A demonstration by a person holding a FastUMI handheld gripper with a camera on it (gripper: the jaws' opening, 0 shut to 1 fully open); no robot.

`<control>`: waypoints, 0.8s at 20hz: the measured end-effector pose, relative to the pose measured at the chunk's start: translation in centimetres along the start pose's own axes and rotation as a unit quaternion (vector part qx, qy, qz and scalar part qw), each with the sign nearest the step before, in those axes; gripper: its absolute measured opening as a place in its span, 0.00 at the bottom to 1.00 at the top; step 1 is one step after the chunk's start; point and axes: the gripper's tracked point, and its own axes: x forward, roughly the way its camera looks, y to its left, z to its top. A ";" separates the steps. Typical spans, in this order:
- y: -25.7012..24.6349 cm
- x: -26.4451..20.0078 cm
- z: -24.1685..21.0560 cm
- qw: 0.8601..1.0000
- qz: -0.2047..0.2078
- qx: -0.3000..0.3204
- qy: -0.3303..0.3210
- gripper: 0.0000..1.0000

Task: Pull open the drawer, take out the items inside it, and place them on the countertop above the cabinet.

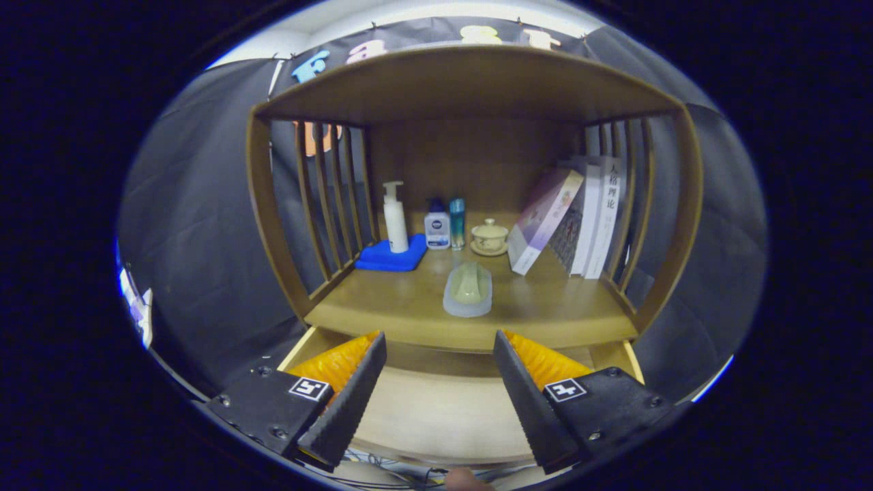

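Note:
My gripper [440, 341] is open, fingers spread wide with nothing between them. Below and between the fingers lies the pulled-out drawer [436, 409], and the pale bottom I can see is bare. Just beyond the fingertips is the wooden countertop [545, 307] of the cabinet. A translucent soap dish holding a pale green bar [468, 289] rests near the countertop's front edge, straight ahead of the gap between my fingers.
Further back on the countertop stand a white pump bottle [395, 218] on a blue cloth [390, 258], a small white bottle [436, 228], a teal bottle [457, 222], a lidded cup [490, 237] and leaning books [580, 218]. Slatted sides and a top shelf [470, 82] enclose the space.

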 end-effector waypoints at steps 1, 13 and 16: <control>0.2 -1.0 -0.2 1.000 0.003 -0.005 -0.013 1.00; 2.0 -5.1 -10.4 0.999 0.009 -0.011 -0.046 1.00; 1.4 -4.9 -12.5 0.999 -0.004 -0.015 -0.049 1.00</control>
